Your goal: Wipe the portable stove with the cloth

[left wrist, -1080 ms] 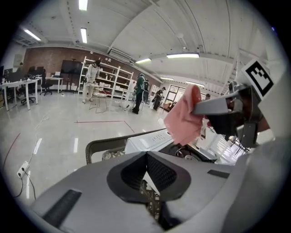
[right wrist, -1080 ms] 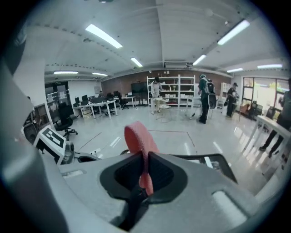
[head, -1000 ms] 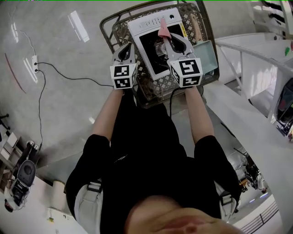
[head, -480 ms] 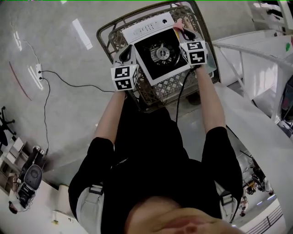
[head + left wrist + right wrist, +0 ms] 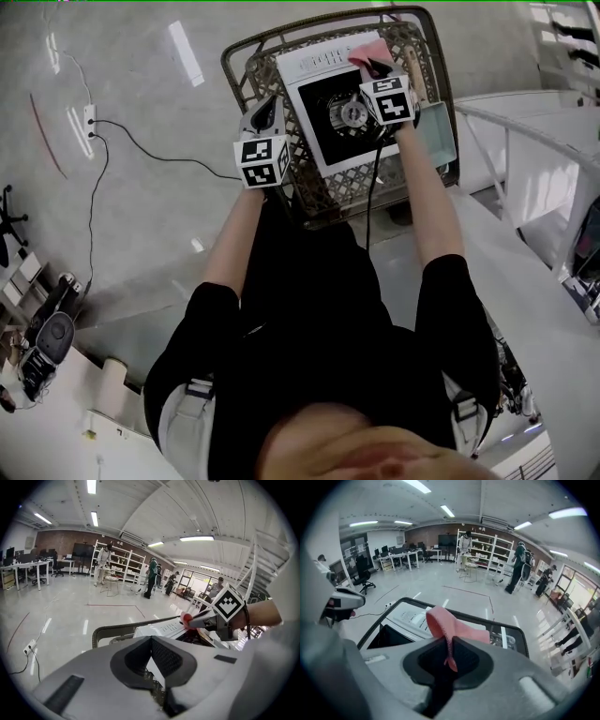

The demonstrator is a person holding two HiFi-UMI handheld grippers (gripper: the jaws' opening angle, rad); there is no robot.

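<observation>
The portable stove [image 5: 314, 117], white with a black top and a round burner, lies in a woven basket [image 5: 323, 202]. My right gripper [image 5: 373, 67] is shut on a pink cloth [image 5: 367, 51], which rests on the stove's far right corner by the control panel. In the right gripper view the cloth [image 5: 440, 620] droops from the closed jaws [image 5: 449, 641] over the stove [image 5: 408, 616]. My left gripper [image 5: 264, 111] sits over the basket's left wall, jaws shut [image 5: 151, 641] with nothing seen between the tips. Whether it touches the basket I cannot tell.
A power strip with a black cable [image 5: 89, 117] lies on the floor to the left. White railing and a table [image 5: 525, 141] stand close on the right, with a pale tray [image 5: 436, 131] beside the basket. Shelves and people stand far off.
My right gripper has carried the cloth from over the burner area to the stove's far right corner. The left gripper has stayed at the basket's left wall.
</observation>
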